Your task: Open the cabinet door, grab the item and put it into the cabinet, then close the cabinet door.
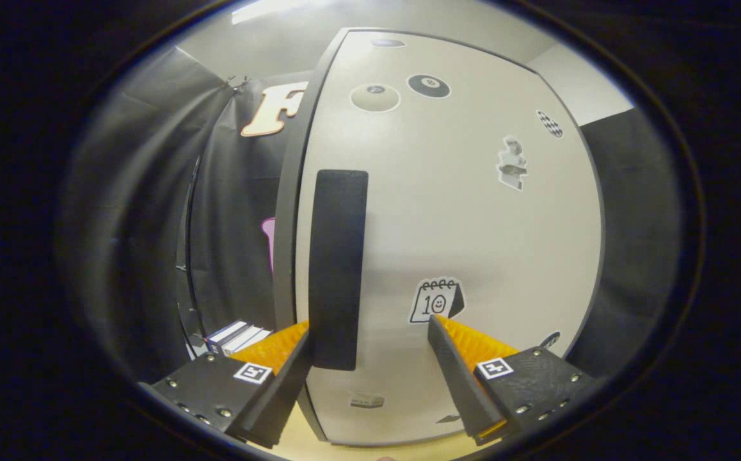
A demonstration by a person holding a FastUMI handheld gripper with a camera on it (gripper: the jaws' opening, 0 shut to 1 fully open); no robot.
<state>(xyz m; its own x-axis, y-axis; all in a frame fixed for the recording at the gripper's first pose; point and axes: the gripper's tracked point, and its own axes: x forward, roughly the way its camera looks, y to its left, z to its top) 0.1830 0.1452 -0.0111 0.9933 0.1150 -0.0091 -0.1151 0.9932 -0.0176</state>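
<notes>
Claw [370, 333] faces the cabinet door [473, 224] head-on, fingers spread wide, nothing gripped. One dark handle [337, 269] runs vertically, long axis up-down, near the door's left edge. Its lower end sits between the fingers, right by the left finger [281, 362] and apart from the right finger [457, 365]. The gap spans the handle's width with room spare, so closing on it needs only a slight shift left, and neither finger looks to press on it now.

Door looks shut or almost shut: the face is flat-on, no interior visible. That fits either a door about to be pulled open or one just pushed closed; can't tell which.

Count: one door, one handle, several stickers [436, 301] on the door. One box-like item [236, 336] lies on the surface [300, 442] to the left of the cabinet, beyond the left finger, outside the cabinet. Whether it is the task's item is a guess.
</notes>
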